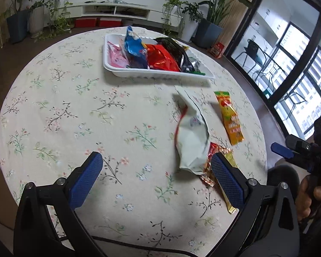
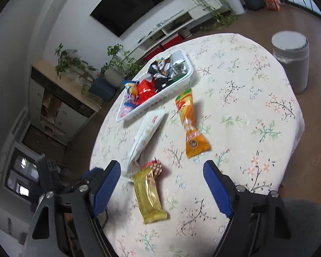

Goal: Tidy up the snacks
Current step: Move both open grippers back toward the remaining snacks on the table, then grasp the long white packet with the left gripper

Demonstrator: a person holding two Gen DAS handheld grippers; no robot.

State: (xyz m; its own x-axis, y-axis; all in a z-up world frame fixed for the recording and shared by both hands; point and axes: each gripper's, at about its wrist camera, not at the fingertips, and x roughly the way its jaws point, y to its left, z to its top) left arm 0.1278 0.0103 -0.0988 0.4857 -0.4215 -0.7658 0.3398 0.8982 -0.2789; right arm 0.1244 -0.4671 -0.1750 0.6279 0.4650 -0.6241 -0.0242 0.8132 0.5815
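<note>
A white tray (image 1: 160, 73) (image 2: 154, 103) at the far side of the round table holds several snack packets, among them a blue one (image 1: 134, 49) and a red one (image 1: 162, 57). Loose on the floral cloth lie a white bag (image 1: 192, 137) (image 2: 145, 137), an orange stick packet (image 1: 230, 117) (image 2: 190, 126) and a gold bar packet (image 2: 148, 194) (image 1: 229, 194), with a small red-gold wrapper (image 2: 154, 167) at its end. My left gripper (image 1: 156, 162) is open over the cloth, its right finger beside the white bag. My right gripper (image 2: 162, 169) is open above the gold packet.
The table edge curves close on the near side in both views. A grey bin (image 2: 291, 60) stands on the floor to the right of the table. Potted plants (image 1: 211, 17) and a low white shelf (image 1: 117, 10) line the far wall. A hand (image 1: 310, 199) holds the other gripper at the right.
</note>
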